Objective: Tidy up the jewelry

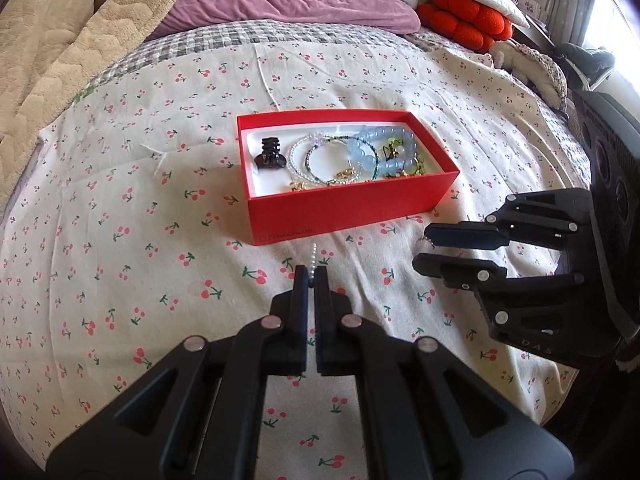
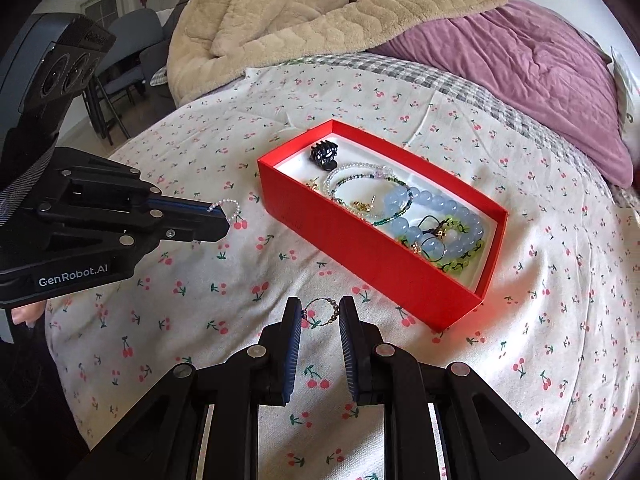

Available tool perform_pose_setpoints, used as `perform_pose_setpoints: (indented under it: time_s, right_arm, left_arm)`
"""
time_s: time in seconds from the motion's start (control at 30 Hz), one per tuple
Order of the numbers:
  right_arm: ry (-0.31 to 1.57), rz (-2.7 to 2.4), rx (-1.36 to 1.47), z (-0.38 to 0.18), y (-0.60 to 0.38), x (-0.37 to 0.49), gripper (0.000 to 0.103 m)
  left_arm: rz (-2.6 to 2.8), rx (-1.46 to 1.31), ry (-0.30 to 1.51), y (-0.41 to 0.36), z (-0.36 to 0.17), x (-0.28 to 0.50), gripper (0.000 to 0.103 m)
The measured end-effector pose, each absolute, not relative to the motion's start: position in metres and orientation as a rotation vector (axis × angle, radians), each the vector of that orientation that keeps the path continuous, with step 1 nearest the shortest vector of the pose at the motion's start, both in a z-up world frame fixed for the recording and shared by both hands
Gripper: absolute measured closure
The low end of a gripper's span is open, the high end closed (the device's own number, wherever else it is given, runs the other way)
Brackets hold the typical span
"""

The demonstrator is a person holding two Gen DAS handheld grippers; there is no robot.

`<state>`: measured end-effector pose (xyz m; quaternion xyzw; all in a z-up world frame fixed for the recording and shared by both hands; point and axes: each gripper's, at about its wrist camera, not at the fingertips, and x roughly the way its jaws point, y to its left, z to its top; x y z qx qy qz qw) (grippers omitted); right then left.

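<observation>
Now both grippers hold pieces just short of the red box (image 2: 372,256). The left gripper (image 1: 312,280) pinches a pearl bracelet (image 1: 314,258); the right gripper (image 2: 320,312) clamps a thin wire ring (image 2: 320,312). Carry each over the rim before letting go

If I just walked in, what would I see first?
You'd spot the bright red box in the middle of the cherry-print bedspread, with pale blue beads and a black hair claw inside. Close in front of it are two black tools: the left gripper pinches a little pearl bracelet, and the right gripper holds a thin wire ring bracelet between its jaws.
</observation>
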<state>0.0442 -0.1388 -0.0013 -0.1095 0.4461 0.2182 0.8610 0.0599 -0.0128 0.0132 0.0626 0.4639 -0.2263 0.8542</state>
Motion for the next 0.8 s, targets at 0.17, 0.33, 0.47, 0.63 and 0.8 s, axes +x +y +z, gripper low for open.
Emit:
perform_pose_setpoints:
  time_s: [0.17, 0.33, 0.47, 0.63, 0.8]
  right_arm:
    - [0.906, 0.432, -0.197, 0.015, -0.146, 0.051, 0.084]
    - [0.875, 0.405, -0.149, 0.032, -0.154, 0.062, 0.084]
    - [0.872, 0.380, -0.092, 0.038, -0.161, 0.075, 0.084]
    - [0.888, 0.346, -0.027, 0.039, -0.168, 0.092, 0.083]
    - [0.910, 0.308, 0.040, 0.035, -0.178, 0.105, 0.083]
  left_arm:
    - [-0.478, 0.105, 0.944, -0.012, 0.028, 0.067, 0.100]
    - [-0.487, 0.079, 0.916, -0.015, 0.041, 0.077, 0.100]
    - [-0.502, 0.058, 0.911, -0.020, 0.045, 0.086, 0.100]
    - [-0.532, 0.026, 0.927, -0.030, 0.041, 0.097, 0.100]
    - [-0.552, 0.012, 0.938, -0.039, 0.033, 0.109, 0.100]
